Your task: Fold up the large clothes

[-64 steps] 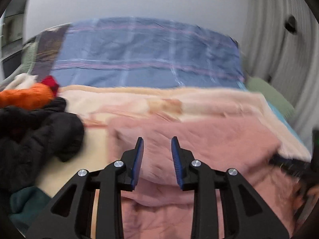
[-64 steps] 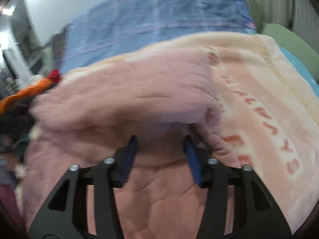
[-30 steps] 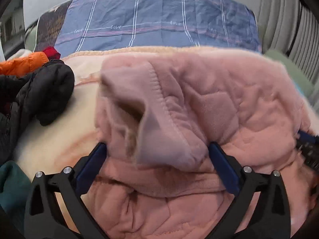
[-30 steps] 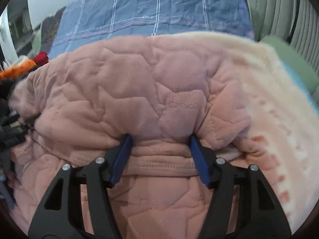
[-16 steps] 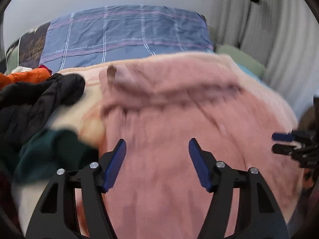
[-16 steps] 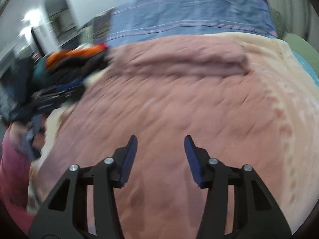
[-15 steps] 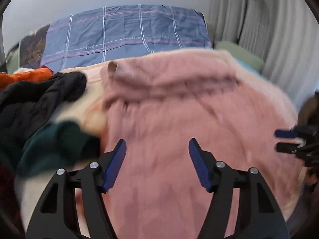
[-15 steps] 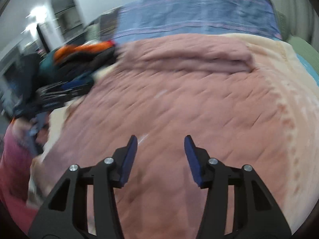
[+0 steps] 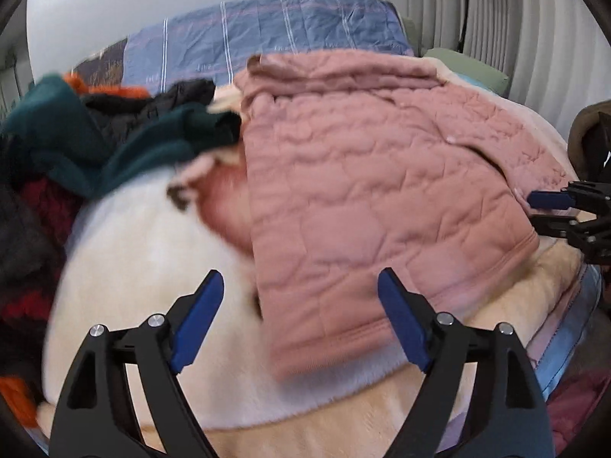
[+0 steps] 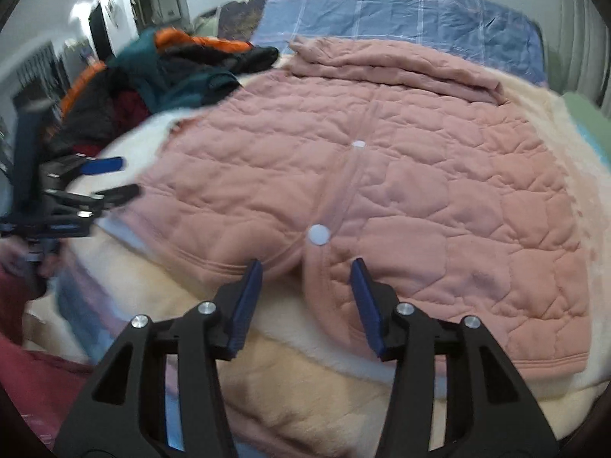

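A pink quilted jacket (image 9: 382,191) lies spread on a cream blanket, its far end folded over into a band (image 10: 397,65). White snap buttons (image 10: 319,234) run down its front. My left gripper (image 9: 301,305) hovers over the jacket's near left corner; its jaws are opening and the pads touch nothing. My right gripper (image 10: 305,278) hangs over the hem at the front opening, jaws closing, pads clear of the cloth. Each view shows the other gripper off to the side: the right gripper (image 9: 553,210) and the left gripper (image 10: 107,177).
A heap of teal, black and orange clothes (image 9: 95,133) lies left of the jacket. The cream blanket (image 9: 145,259) covers the bed, with a blue checked duvet (image 10: 401,19) at the far end and a green pillow (image 9: 466,65) near pleated curtains (image 9: 515,38).
A second ago both grippers stood around folds of the pink jacket. They have let go and drawn back to its near hem. The jacket now lies flat.
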Demonstrator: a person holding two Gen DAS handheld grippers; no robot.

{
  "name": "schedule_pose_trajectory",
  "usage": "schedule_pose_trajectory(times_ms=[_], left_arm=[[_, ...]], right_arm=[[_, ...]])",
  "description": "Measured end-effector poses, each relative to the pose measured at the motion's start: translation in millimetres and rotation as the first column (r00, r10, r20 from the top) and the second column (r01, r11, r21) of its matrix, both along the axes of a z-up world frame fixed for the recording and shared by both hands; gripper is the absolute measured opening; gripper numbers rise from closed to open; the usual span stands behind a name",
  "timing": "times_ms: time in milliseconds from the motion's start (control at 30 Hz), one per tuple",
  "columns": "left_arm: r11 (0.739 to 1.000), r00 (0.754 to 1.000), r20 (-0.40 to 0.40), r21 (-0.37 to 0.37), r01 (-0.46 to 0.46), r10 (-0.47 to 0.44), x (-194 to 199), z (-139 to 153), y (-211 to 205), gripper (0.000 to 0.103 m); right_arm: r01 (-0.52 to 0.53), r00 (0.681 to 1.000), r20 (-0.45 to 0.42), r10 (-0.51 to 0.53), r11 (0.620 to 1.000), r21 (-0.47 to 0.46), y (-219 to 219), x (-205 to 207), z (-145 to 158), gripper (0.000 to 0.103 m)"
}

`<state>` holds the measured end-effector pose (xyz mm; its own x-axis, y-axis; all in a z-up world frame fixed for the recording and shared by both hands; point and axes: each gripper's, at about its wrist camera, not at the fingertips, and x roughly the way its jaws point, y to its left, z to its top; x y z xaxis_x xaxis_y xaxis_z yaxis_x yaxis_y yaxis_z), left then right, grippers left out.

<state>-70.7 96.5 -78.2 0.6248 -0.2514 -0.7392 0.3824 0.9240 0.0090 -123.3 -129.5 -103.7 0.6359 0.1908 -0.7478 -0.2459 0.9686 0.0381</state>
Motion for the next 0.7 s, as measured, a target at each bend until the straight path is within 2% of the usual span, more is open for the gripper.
schedule_pose_trajectory(times_ms=[67, 100, 133, 167, 200, 267, 300, 333, 367, 400, 467, 500, 533, 567, 633, 667, 700], left_arm=[[0.999, 0.999, -0.021, -0.036, -0.026, 0.025, -2.3, -3.4, 4.6, 0.083], [0.998, 0.999, -0.028, -0.054, -0.035, 0.034, -3.6, -3.7, 6.6, 0.083], [0.997, 0.999, -0.033, -0.071, -0.036, 0.033, -6.1, -3.4, 8.7, 0.083], [0.997, 0.999, -0.032, -0.073, -0.03, 0.028, -8.8, -3.4, 8.7, 0.083], [0.998, 0.999, -0.028, -0.066, -0.024, 0.022, -10.5, -2.9, 8.6, 0.083], [0.999, 1.0, -0.022, -0.046, -0.014, 0.013, -13.3, -1.0, 8.0, 0.083], [0.999, 1.0, -0.022, -0.048, -0.01, 0.009, -13.9, -0.1, 8.8, 0.083], [0.998, 1.0, -0.03, -0.062, -0.004, 0.002, -14.5, 0.0, 10.2, 0.083], [0.997, 0.999, -0.04, -0.073, 0.0, -0.003, -14.1, -0.9, 11.2, 0.083], [0.994, 0.997, -0.068, -0.105, 0.014, -0.021, -12.5, -3.5, 13.2, 0.083], [0.988, 0.994, -0.101, -0.154, 0.021, -0.037, -9.8, -7.4, 16.7, 0.083], [0.986, 0.994, -0.106, -0.166, 0.017, -0.035, -9.0, -8.5, 18.5, 0.083], [0.983, 0.993, -0.114, -0.181, 0.013, -0.034, -9.6, -9.8, 21.9, 0.083], [0.982, 0.992, -0.119, -0.187, 0.015, -0.038, -10.6, -10.5, 23.7, 0.083], [0.981, 0.989, -0.132, -0.19, 0.037, -0.063, -14.8, -12.5, 25.0, 0.083], [0.982, 0.988, -0.135, -0.18, 0.053, -0.078, -17.5, -13.1, 23.9, 0.083], [0.983, 0.987, -0.134, -0.168, 0.071, -0.094, -20.2, -13.1, 22.9, 0.083]], right_arm=[[0.028, 0.999, 0.024, -0.025, 0.993, -0.115, 7.7, -2.4, -6.0, 0.024], [0.032, 0.998, 0.052, -0.023, 0.985, -0.171, 11.7, -6.4, -6.6, 0.023], [0.029, 0.998, 0.062, -0.018, 0.983, -0.181, 13.0, -8.1, -5.3, 0.018], [0.025, 0.997, 0.072, -0.013, 0.986, -0.166, 13.7, -9.7, -0.5, 0.012], [0.032, 0.997, 0.073, -0.022, 0.99, -0.14, 11.0, -10.0, 4.7, 0.012], [0.034, 0.994, 0.101, -0.033, 0.999, -0.005, 0.6, -14.2, 27.3, 0.009], [0.009, 0.992, 0.127, -0.019, 0.997, 0.08, -6.3, -17.7, 40.4, 0.0], [-0.027, 0.992, 0.128, 0.01, 0.991, 0.134, -10.7, -18.4, 45.7, 0.0], [-0.068, 0.993, 0.108, 0.049, 0.982, 0.177, -13.2, -15.8, 44.4, 0.0], [-0.095, 0.995, 0.048, 0.088, 0.981, 0.169, -12.6, -8.1, 30.7, 0.0], [-0.01, 0.999, -0.034, 0.011, 0.999, 0.031, -12.6, 3.7, -0.8, 0.0], [-0.004, 0.996, -0.083, 0.014, 0.993, 0.114, -19.8, 5.4, -13.2, 0.0], [0.016, 0.996, -0.089, 0.0, 0.984, 0.18, -26.4, 3.3, -14.0, 0.0], [0.023, 0.996, -0.084, -0.002, 0.968, 0.248, -34.1, 0.6, -10.4, 0.002], [0.028, 0.997, -0.073, -0.007, 0.955, 0.295, -41.8, -2.6, -3.9, 0.014], [0.021, 0.996, -0.09, 0.009, 0.944, 0.331, -46.0, -3.2, -1.6, 0.035], [0.014, 0.995, -0.095, 0.021, 0.936, 0.352, -47.0, -4.4, -0.3, 0.048]])
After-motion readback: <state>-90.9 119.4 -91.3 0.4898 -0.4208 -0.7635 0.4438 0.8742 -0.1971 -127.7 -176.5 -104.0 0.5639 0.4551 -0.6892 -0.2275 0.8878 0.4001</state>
